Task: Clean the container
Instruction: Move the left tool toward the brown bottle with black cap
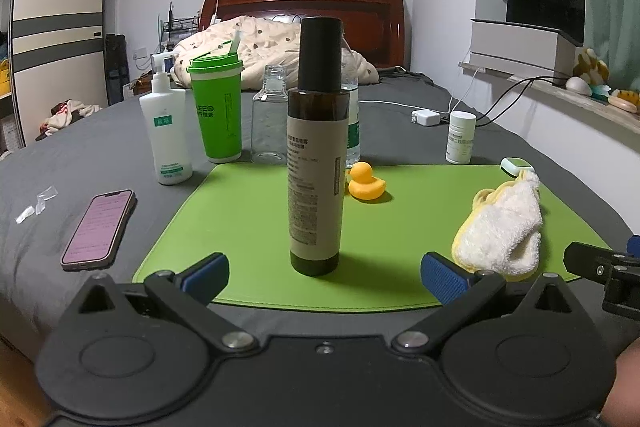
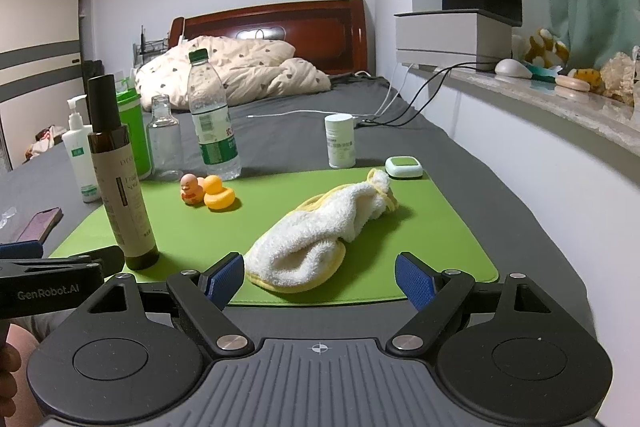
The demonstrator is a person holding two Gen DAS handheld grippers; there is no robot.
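A tall brown bottle point(image 1: 316, 163) with a black cap and beige label stands upright on the green mat point(image 1: 248, 227); the right wrist view has the same bottle point(image 2: 120, 179) at the left. My left gripper point(image 1: 324, 279) is open just short of it, fingers either side with nothing between them. A crumpled white cloth point(image 2: 320, 239) with a yellow hem lies on the mat point(image 2: 440, 227), directly ahead of my open right gripper point(image 2: 320, 279). The cloth point(image 1: 502, 227) sits right of the bottle. My right gripper's fingertip point(image 1: 592, 263) shows at the left view's right edge.
Behind the mat stand a white pump bottle point(image 1: 166, 131), a green cup point(image 1: 218, 107), a clear glass bottle point(image 1: 270, 115), a water bottle point(image 2: 212, 115) and a white pill jar point(image 2: 340, 141). Yellow duck toys point(image 2: 218, 193) sit on the mat. A phone point(image 1: 98, 231) lies left.
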